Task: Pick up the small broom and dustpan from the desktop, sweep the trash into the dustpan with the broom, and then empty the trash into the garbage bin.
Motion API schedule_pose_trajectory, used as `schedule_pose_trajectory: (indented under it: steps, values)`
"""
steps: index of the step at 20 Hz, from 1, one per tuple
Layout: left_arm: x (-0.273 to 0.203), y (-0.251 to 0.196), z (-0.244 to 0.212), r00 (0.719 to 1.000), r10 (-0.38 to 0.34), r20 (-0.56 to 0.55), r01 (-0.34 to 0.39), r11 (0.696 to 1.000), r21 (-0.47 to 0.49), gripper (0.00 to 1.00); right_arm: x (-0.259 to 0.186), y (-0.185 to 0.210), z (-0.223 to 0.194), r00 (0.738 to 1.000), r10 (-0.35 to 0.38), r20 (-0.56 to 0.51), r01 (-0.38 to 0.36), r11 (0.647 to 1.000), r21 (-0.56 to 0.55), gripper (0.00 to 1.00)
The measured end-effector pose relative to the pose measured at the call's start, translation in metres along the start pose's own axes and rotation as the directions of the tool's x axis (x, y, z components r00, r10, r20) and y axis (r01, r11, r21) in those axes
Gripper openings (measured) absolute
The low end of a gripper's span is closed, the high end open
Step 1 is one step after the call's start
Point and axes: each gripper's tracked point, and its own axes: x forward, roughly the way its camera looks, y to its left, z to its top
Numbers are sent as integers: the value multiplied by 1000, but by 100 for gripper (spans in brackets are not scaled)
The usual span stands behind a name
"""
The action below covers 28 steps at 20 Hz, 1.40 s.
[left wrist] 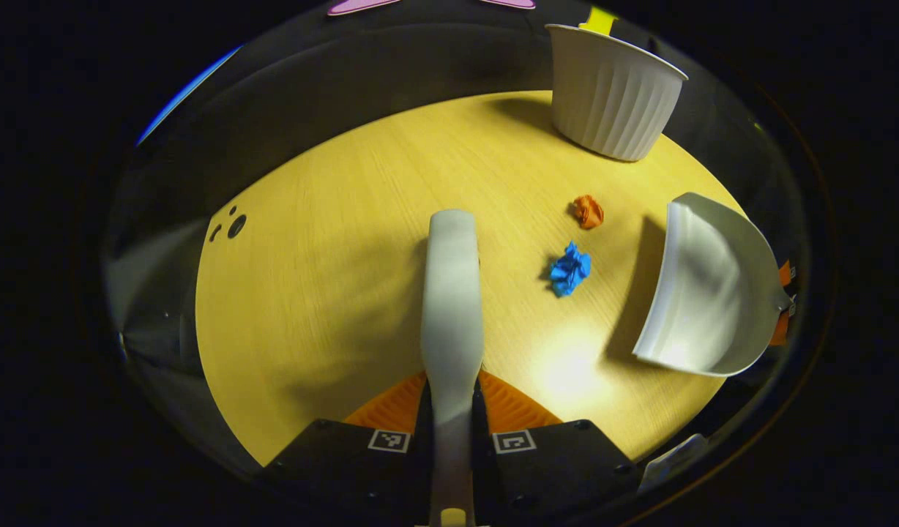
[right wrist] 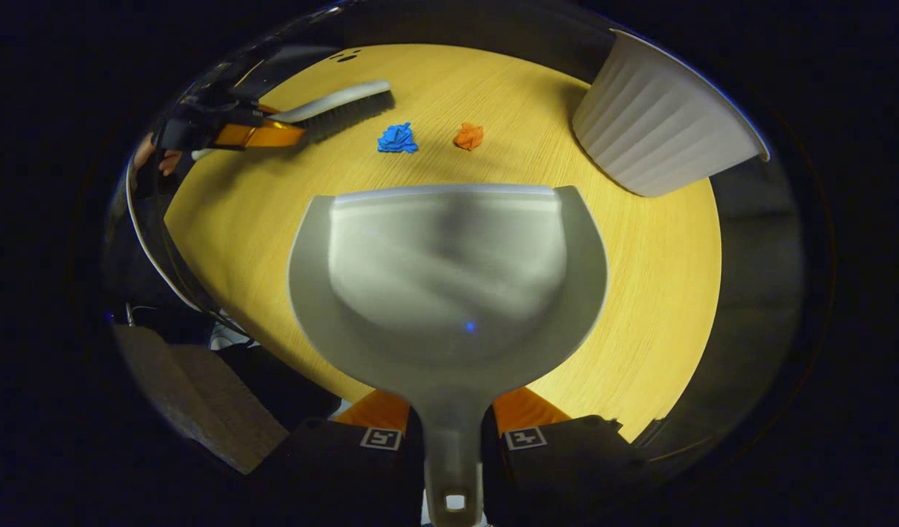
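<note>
My left gripper (left wrist: 449,410) is clamped on a pale grey plastic broom handle (left wrist: 451,293), a finger pressing each side. My right gripper (right wrist: 449,421) pinches the neck of a grey plastic dustpan (right wrist: 449,278) the same way. From the right gripper view, my left gripper (right wrist: 270,134) reaches in level, hand (right wrist: 157,157) behind it.

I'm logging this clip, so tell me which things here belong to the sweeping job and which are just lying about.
Job:
broom in left tongs
dustpan in right tongs
blue paper wad
orange paper wad
white ribbed bin

Lying about:
dark holes in the tabletop
</note>
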Motion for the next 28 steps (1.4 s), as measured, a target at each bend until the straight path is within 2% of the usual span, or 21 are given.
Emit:
schedule_pose_trajectory:
  steps: [6, 8, 9, 11, 13, 15, 19, 20, 21, 22, 24, 25, 26, 28]
  values:
    - [22, -26, 36, 999, -39, 0, 38, 995, 96, 27, 9, -1, 2, 999, -5, -44, 4, 1000, -13, 39]
    - [29, -35, 46, 998, -57, 2, 56, 991, 118, 27, 13, 0, 6, 999, -4, -46, 4, 1000, -5, 33]
    - [32, -40, 48, 998, -69, 0, 69, 989, 128, 27, 15, -1, 7, 999, -5, -48, 5, 1000, -1, 39]
    - [34, -55, 53, 994, -112, -4, 111, 982, 150, 24, 17, -4, 8, 998, -7, -54, 8, 1000, 4, 39]
    - [31, -74, 52, 984, -177, -23, 178, 971, 162, 29, 16, -4, 11, 998, -10, -55, 11, 1000, 8, 36]
    - [26, -96, 46, 965, -255, -59, 261, 951, 163, 29, 18, -7, 11, 999, -8, -52, 9, 1000, 9, 33]
    - [16, -126, 30, 921, -370, -123, 387, 906, 170, 27, 22, -13, 10, 1000, -10, -23, 9, 1000, -27, 39]
    - [11, -131, 28, 910, -392, -133, 410, 896, 167, 27, 23, -13, 10, 1000, -4, -19, 4, 1000, -27, 36]
    - [8, -136, 27, 900, -412, -140, 432, 888, 161, 27, 24, -12, 9, 1000, 5, -18, -5, 1000, -20, 39]
    - [6, -141, 26, 889, -433, -149, 453, 878, 152, 26, 26, -11, 9, 1000, 13, -14, -13, 1000, -10, 36]
    - [-4, -152, 22, 856, -488, -171, 509, 853, 116, 27, 28, -8, 7, 1000, 25, -6, -25, 1000, 6, 39]
    - [-8, -156, 17, 844, -504, -182, 526, 844, 105, 27, 28, -8, 8, 1000, 26, 3, -26, 1000, 9, 36]
    - [-13, -157, 13, 835, -515, -193, 539, 836, 101, 27, 29, -8, 8, 1000, 26, 12, -27, 1000, 10, 39]
    - [-24, -161, 10, 822, -535, -195, 559, 825, 90, 27, 31, -9, 10, 999, 27, 33, -28, 1000, 15, 36]
